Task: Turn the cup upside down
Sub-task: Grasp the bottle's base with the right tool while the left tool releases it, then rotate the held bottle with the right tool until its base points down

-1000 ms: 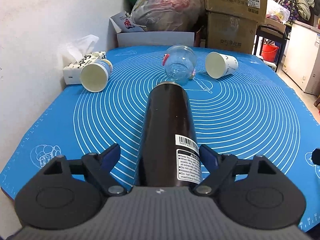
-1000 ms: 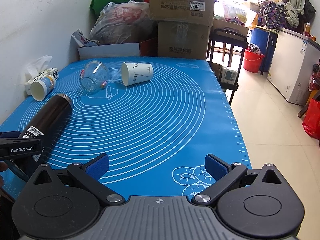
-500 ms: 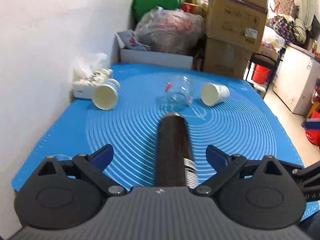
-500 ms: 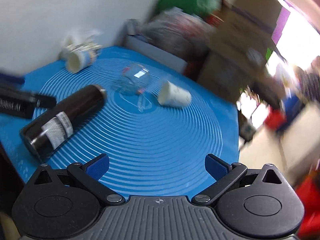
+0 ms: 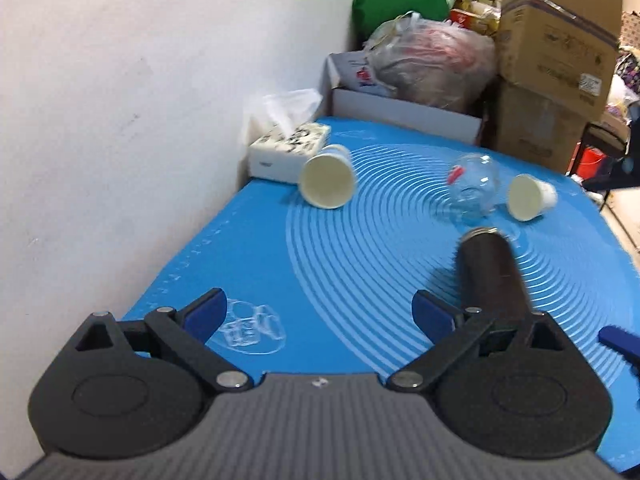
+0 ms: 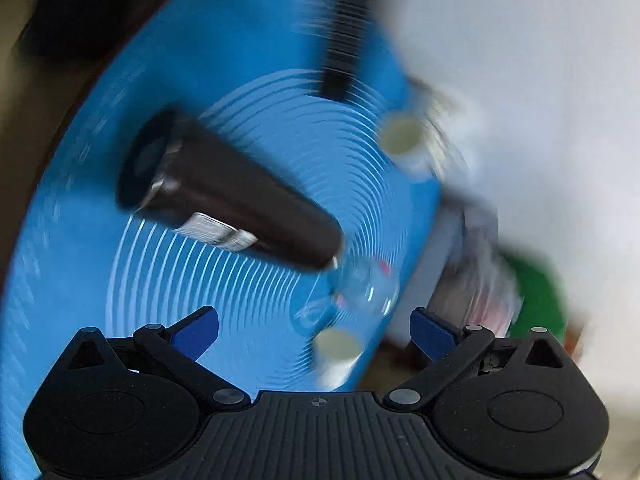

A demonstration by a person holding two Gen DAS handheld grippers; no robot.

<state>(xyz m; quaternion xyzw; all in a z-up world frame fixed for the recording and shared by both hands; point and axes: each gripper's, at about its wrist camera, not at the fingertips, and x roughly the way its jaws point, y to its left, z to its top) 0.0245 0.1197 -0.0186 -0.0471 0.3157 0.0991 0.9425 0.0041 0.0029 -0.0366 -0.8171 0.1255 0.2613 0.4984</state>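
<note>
**Both grippers are open and empty, and the black cup is lying on its side**

The left gripper (image 5: pixel 318 314) is hanging over the near corner of the blue mat (image 5: pixel 280 264). Its blue fingers are standing wide apart and are holding nothing. The tall black cup (image 5: pixel 490 276) is lying on its side just past its right finger, with the open mouth pointing away. It is lying flat, so something needs to grab its round body and tip it over onto its mouth. I think that job is not started yet.

The right gripper (image 6: pixel 314 326) is also spread open and empty. Its picture is very blurry and looks turned around. The black cup (image 6: pixel 240 196) is ahead of it and to its left, not touching it.

Farther ahead of the left gripper, a paper cup (image 5: pixel 328 182) is lying beside a tissue box (image 5: pixel 288 148). A clear glass cup (image 5: pixel 474 182) and a small paper cup (image 5: pixel 530 196) are lying just past the black cup's mouth. There is little room there, so the black cup could bump the glass one.

The white wall (image 5: pixel 140 100) is close on the left. The mat edge is right under the left gripper. The widest bare mat is between the left gripper and the paper cup.
</note>
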